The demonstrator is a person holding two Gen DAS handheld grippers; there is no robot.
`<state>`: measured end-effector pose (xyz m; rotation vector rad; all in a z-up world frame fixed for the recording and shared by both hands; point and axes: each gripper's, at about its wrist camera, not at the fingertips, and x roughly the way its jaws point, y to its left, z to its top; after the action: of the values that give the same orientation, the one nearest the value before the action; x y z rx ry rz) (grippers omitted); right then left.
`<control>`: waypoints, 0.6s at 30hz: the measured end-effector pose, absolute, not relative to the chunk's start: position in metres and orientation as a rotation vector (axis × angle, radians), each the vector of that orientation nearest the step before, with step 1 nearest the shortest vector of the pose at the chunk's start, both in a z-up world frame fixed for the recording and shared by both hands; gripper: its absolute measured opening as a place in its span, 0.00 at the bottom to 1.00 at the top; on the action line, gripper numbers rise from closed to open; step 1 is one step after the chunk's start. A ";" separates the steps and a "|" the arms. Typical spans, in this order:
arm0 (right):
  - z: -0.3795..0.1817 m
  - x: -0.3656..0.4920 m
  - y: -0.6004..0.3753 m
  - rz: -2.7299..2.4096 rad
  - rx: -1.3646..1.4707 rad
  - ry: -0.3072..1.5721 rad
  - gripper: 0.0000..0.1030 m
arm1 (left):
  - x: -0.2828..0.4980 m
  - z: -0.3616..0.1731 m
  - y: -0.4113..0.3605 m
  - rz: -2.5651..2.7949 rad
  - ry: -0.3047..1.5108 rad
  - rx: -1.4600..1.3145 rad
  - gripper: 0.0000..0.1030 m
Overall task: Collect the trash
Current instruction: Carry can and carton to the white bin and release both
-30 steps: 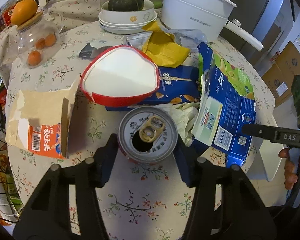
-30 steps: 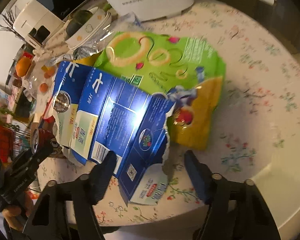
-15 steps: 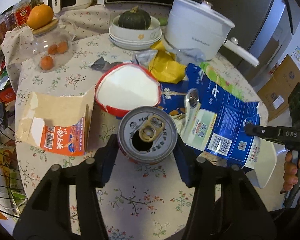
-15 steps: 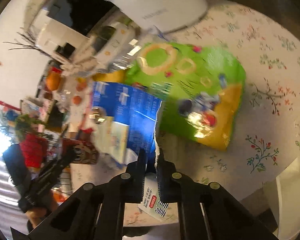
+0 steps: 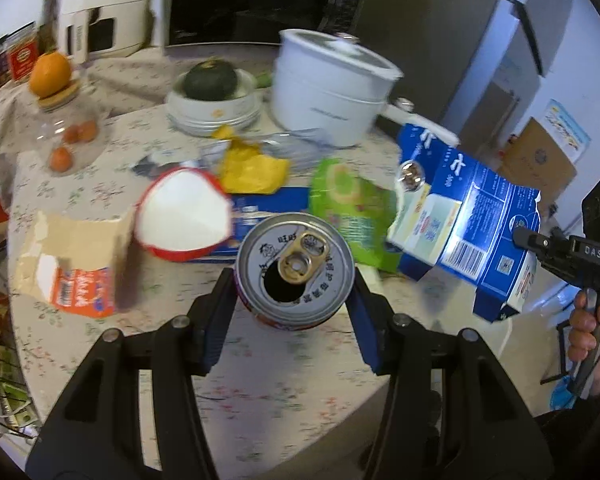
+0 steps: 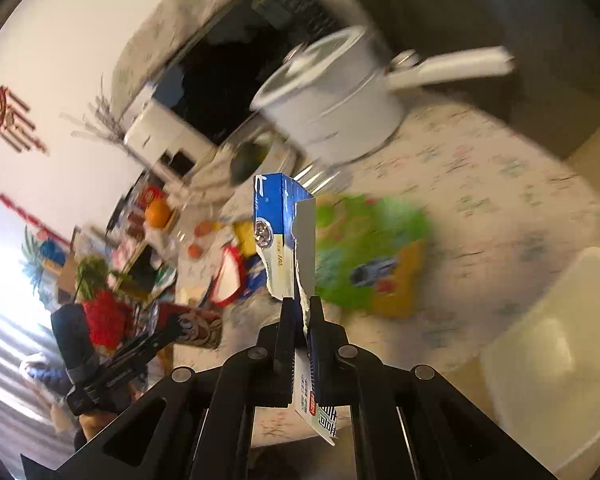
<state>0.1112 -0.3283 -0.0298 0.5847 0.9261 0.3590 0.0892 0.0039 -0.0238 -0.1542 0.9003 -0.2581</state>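
Note:
My left gripper point(image 5: 295, 300) is shut on an opened drink can point(image 5: 296, 270) and holds it above the floral table point(image 5: 284, 384). My right gripper point(image 6: 303, 320) is shut on the edge of a torn blue carton point(image 6: 278, 236) and holds it in the air; the carton point(image 5: 464, 216) and the right gripper point(image 5: 518, 236) also show at the right of the left wrist view. A green snack bag point(image 5: 352, 216), a red-rimmed paper bowl point(image 5: 182, 216), a torn orange box point(image 5: 74, 262) and a yellow wrapper point(image 5: 252, 168) lie on the table.
A white pot point(image 5: 332, 84) with a long handle, stacked bowls holding a squash point(image 5: 212, 80) and a glass jar point(image 5: 66, 136) topped by an orange stand at the back. A white bin point(image 6: 560, 360) is at the table's right edge.
My right gripper closed on the blue carton and lifted it off the table, uncovering the green bag. My left gripper rose and drew back with the can.

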 end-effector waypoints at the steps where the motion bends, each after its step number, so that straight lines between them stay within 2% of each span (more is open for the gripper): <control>1: -0.027 0.106 -0.340 0.318 0.572 0.915 0.06 | 0.089 -0.023 -0.006 -0.283 0.898 -0.153 0.54; 8: -0.034 0.059 -0.428 0.051 0.528 0.926 0.06 | 0.082 -0.023 -0.066 -0.433 0.893 -0.124 0.54; 18: -0.097 0.031 -0.486 -0.140 0.545 1.125 0.06 | 0.070 -0.037 -0.149 -0.603 0.922 -0.043 0.54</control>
<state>0.0310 -0.4857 -0.0974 0.5451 1.1252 -0.1396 0.0698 -0.1489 -0.0367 -0.0428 0.9216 -0.6033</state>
